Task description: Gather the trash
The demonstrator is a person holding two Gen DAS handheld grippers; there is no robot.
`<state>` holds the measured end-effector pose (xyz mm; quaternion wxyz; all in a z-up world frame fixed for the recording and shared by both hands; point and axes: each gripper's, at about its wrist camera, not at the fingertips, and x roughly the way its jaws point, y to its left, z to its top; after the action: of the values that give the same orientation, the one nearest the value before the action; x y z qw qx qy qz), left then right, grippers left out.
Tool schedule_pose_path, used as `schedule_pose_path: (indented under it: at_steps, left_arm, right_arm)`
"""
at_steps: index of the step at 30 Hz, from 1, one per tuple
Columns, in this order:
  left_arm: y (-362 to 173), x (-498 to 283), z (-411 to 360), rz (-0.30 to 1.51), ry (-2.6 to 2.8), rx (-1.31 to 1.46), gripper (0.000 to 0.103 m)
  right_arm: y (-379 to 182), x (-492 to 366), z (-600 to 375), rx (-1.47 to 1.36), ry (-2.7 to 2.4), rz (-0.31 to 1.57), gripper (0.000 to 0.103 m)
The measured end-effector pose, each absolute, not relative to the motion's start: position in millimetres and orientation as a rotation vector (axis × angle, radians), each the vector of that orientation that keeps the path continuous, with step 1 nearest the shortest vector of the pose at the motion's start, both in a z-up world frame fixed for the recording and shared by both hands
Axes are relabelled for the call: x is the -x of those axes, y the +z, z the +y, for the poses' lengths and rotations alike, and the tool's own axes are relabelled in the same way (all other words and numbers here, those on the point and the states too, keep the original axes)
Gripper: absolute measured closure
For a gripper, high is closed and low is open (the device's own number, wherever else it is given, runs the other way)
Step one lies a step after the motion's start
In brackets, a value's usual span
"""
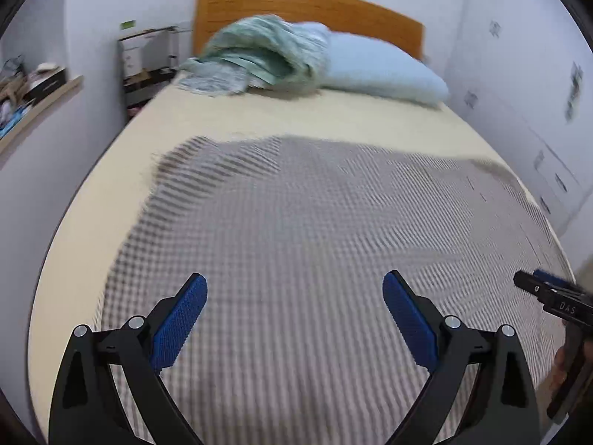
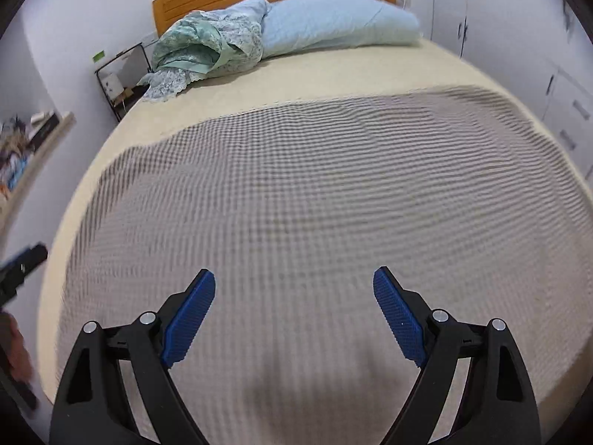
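Observation:
I see no piece of trash in either view. My left gripper (image 1: 294, 282) is open and empty, its blue pads spread wide above a grey checked blanket (image 1: 315, 241) on a bed. My right gripper (image 2: 294, 278) is open and empty too, above the same blanket (image 2: 315, 193). The right gripper also shows at the right edge of the left wrist view (image 1: 548, 289). The left gripper shows at the left edge of the right wrist view (image 2: 26, 259). Both views are blurred.
The bed has a cream sheet (image 1: 289, 115), a light blue pillow (image 1: 381, 66), a crumpled green quilt (image 1: 259, 55) and a wooden headboard (image 1: 307, 7). A cluttered shelf (image 1: 29, 92) is on the left wall. A dark rack (image 2: 122, 74) stands by the bed head. White cabinets (image 2: 567, 111) line the right.

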<state>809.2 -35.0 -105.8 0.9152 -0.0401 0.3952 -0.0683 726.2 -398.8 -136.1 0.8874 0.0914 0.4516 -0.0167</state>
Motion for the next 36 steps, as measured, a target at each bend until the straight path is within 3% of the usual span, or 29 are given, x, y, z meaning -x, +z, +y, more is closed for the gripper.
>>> schedule_pose_path:
  at_steps: [10,17,20,29,36]
  left_arm:
    - [-107.6,-871.9,-23.4,0.679,-0.143,0.122,0.010]
    - [-84.8,-859.7,-27.3,0.361,-0.099,0.090,0.010]
    - [-74.3,-848.0,-30.3,0.282,-0.098,0.074,0.010]
    - [-56.9,-790.4,-31.6,0.282,-0.093,0.049,0.010]
    - [-39.9,-690.7,-20.4,0.304,-0.082,0.077,0.007]
  right_arm:
    - [-147.0,-811.1,-369.8,-0.252,-0.078,0.962,0.020]
    - [-98.2,-781.4,-350.1,-0.083,-0.063,0.453,0.020]
    - [-88.8,-775.6,-348.1,-0.050,-0.038,0.381,0.020]
    - [-77.9,-733.2,-323.2,-0.020,0.045,0.424,0.020]
    - [-68.4,-652.5,-300.3,0.045,0.121,0.452,0.020]
